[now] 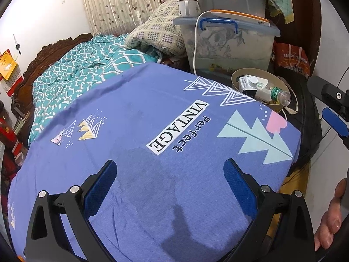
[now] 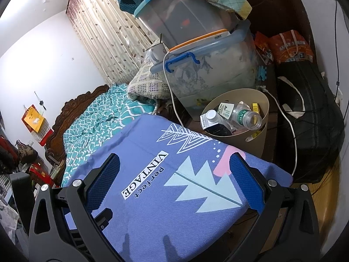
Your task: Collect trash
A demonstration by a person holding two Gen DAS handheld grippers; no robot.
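A beige trash bin (image 2: pixel 260 140) stands beside the bed's far right corner; it also shows in the left wrist view (image 1: pixel 236 76). It holds a clear plastic bottle (image 2: pixel 245 115) (image 1: pixel 276 93) lying on top, a milk carton (image 2: pixel 212 122) (image 1: pixel 246 83) and other scraps. My left gripper (image 1: pixel 170 170) is open and empty over the purple bed cover (image 1: pixel 130 120). My right gripper (image 2: pixel 174 163) is open and empty over the same cover (image 2: pixel 152 214), short of the bin. One blue finger (image 1: pixel 336 122) of the right gripper shows at the left view's right edge.
Clear storage boxes (image 2: pixel 209 69) are stacked behind the bin, with a white mug (image 2: pixel 156 51) and a white cable (image 2: pixel 169 83) hanging down. A black bag (image 2: pixel 309 118) and an orange bag (image 2: pixel 290 48) sit to the right. Teal bedding (image 1: pixel 82 69) lies further back.
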